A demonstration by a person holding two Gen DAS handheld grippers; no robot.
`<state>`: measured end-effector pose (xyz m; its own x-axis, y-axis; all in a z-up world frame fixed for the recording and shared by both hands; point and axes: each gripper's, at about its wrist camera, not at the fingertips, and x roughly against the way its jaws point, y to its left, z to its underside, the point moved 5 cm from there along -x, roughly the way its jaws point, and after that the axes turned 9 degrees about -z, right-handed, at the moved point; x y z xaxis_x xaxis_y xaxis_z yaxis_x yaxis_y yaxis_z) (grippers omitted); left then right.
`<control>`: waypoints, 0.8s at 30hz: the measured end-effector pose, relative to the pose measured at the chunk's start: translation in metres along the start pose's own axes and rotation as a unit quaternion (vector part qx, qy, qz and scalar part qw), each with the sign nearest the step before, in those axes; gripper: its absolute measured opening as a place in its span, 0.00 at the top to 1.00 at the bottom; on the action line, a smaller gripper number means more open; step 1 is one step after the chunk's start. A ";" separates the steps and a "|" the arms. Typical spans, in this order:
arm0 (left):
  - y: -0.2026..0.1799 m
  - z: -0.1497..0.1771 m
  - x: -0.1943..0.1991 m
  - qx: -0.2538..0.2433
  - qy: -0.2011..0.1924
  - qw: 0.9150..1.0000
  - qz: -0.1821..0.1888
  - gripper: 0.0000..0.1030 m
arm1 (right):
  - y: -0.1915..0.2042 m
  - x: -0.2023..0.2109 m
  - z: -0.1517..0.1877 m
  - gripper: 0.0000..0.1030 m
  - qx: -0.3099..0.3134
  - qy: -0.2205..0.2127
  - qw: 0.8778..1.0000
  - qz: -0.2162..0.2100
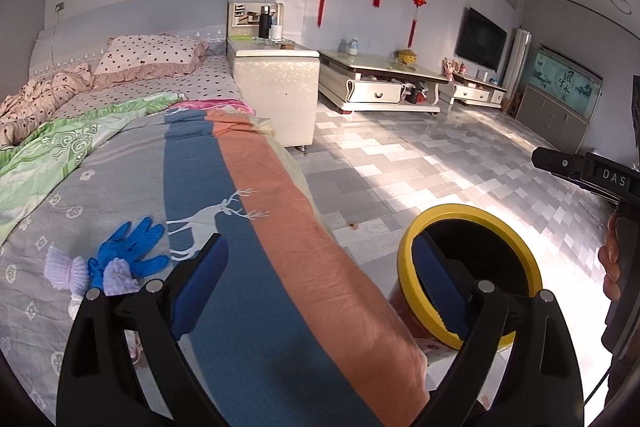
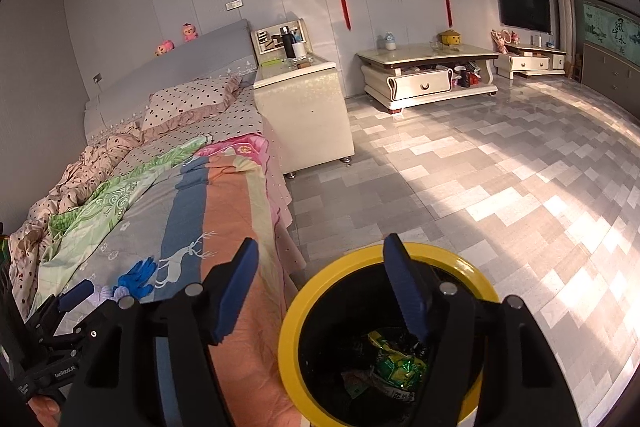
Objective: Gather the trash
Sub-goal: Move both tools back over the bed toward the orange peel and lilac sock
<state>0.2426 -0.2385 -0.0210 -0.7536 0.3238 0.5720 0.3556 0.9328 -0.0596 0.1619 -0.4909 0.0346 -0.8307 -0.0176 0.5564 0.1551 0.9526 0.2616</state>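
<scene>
- Both grippers stand wide open with nothing between their blue pads: my left gripper (image 1: pixel 320 291) hangs over the edge of the bed, my right gripper (image 2: pixel 326 291) over the bin's mouth.
- On my right view, one blue finger (image 2: pixel 406 289) reaches across the opening of the round black bin with the yellow rim (image 2: pixel 290 331), which stands on the tiled floor (image 2: pixel 480 187) just beside the bed.
- Inside the bin I see crumpled green and yellow wrappers (image 2: pixel 394 361) lying at the bottom.
- On my left view, the same bin (image 1: pixel 524 251) sits right of the bed, partly behind my right-hand finger.
- A crumpled blue rubber glove (image 1: pixel 130 253) lies on the grey, blue and orange striped quilt with a white deer print (image 1: pixel 240 267), left of my left gripper.
- Touching the glove are pale lilac knitted pieces (image 1: pixel 66 269); I cannot tell what they are.
- A cream bedside cabinet (image 1: pixel 276 95) stands beyond the bed.
</scene>
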 end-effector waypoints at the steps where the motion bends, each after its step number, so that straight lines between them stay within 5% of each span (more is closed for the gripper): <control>1: 0.009 0.000 0.002 0.003 -0.001 1.000 -0.005 0.14 | 0.008 -0.003 0.000 0.40 0.004 0.001 1.000 -0.005; 24: 0.206 0.069 0.065 0.078 0.007 0.989 -0.122 0.14 | 0.197 -0.078 0.027 0.39 0.098 0.067 0.985 -0.126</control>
<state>0.2291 -0.0150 -0.0524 -0.7988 0.0857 0.5955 0.0740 0.9963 -0.0441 0.2428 -0.2936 0.0216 -0.7498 -0.2890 0.5952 -0.1651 0.9528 0.2546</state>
